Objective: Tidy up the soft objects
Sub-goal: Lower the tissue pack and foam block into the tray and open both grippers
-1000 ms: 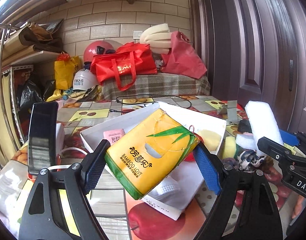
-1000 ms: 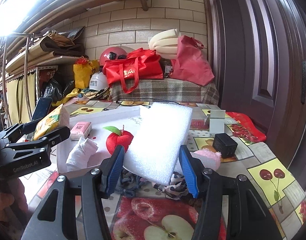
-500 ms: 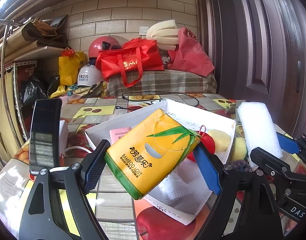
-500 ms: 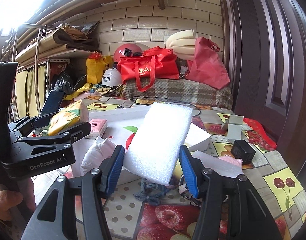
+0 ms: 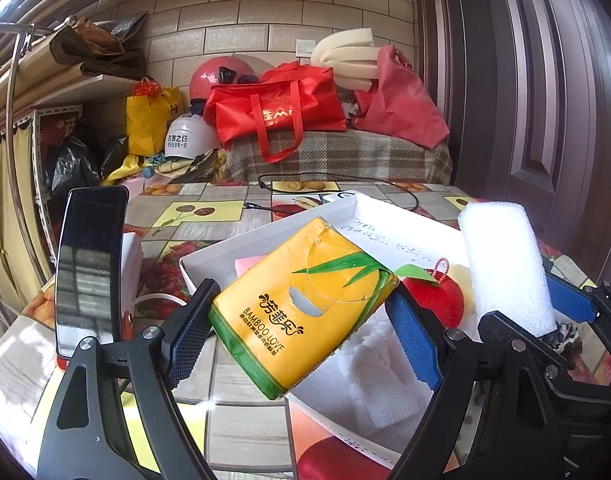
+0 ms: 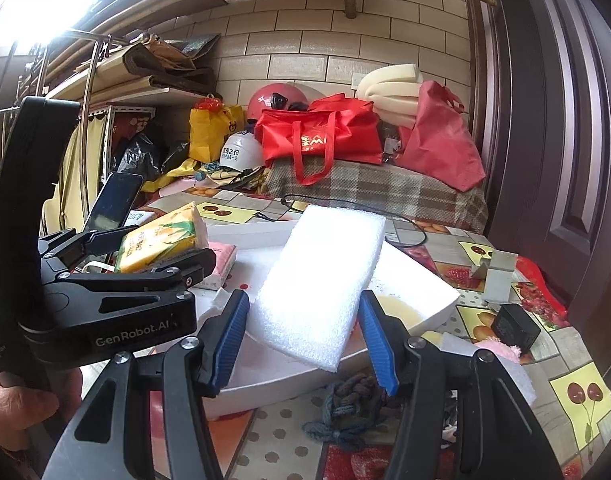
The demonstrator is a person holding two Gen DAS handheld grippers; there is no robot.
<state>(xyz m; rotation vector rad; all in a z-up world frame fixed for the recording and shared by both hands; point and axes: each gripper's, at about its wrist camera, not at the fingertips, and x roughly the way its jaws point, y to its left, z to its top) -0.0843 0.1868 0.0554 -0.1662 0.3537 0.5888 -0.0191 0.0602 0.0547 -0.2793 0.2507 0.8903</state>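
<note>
The left hand-held gripper (image 5: 301, 330) pinches a yellow soft-pack of tissues (image 5: 305, 308) across its sides; the right hand-held gripper (image 6: 305, 346) clamps a white foam slab (image 6: 321, 280). Both look light and squashy, above the white shallow box (image 6: 417, 296)

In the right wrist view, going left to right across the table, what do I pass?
Yellow bamboo-print tissue pack held in the left gripper → pink tissue packet → white foam block held in the right gripper → small grey metal stand → black charger cube.
</note>
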